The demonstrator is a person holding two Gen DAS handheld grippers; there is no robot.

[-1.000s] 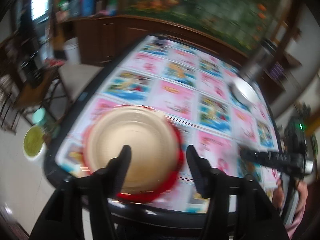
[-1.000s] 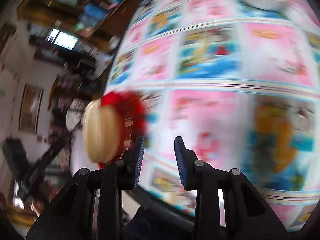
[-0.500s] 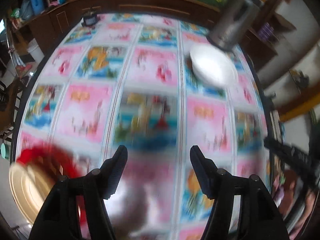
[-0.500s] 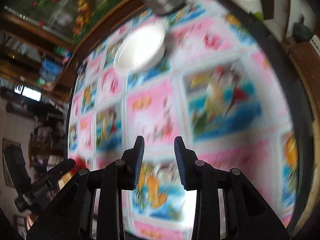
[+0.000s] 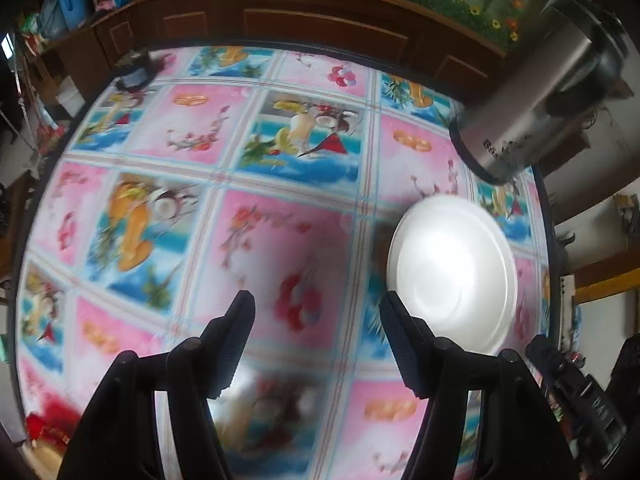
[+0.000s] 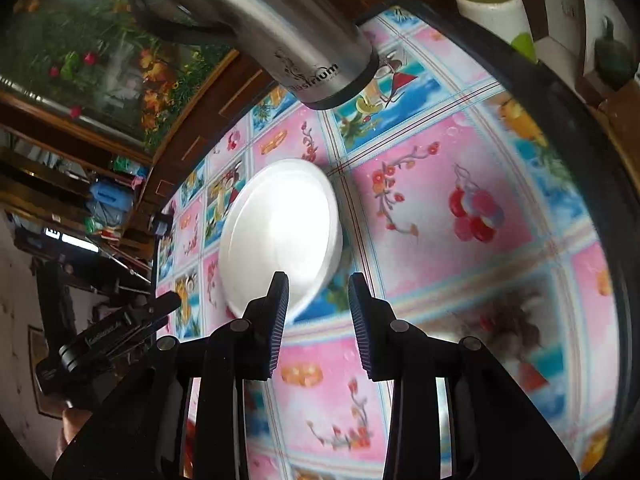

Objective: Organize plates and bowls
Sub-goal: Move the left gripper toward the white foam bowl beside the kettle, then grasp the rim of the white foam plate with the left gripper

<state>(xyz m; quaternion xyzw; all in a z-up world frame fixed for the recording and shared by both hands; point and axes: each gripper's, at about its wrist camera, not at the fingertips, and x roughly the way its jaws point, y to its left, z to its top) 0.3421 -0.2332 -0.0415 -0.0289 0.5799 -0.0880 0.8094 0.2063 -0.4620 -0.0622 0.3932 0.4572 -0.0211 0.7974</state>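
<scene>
A white plate (image 5: 452, 276) lies flat on the table with the pink and blue patterned cloth (image 5: 248, 184). My left gripper (image 5: 316, 332) is open and empty, hovering over the cloth just left of the plate. In the right wrist view the same plate (image 6: 280, 236) lies just ahead and left of my right gripper (image 6: 318, 312), which is open and empty. The red rim of the other dish (image 5: 48, 424) shows at the bottom left corner of the left wrist view. The left gripper also shows in the right wrist view (image 6: 108, 336).
A tall steel thermos jug (image 5: 532, 108) stands just behind the plate, also in the right wrist view (image 6: 280, 28). A small dark object (image 5: 134, 72) sits at the far left table edge. A white and green cup (image 6: 496, 12) stands beyond the far edge. Wooden cabinets line the wall behind.
Both grippers swung away from the tan bowl on the red plate and moved across the table toward the white plate, which is now much nearer and larger. Both stay open.
</scene>
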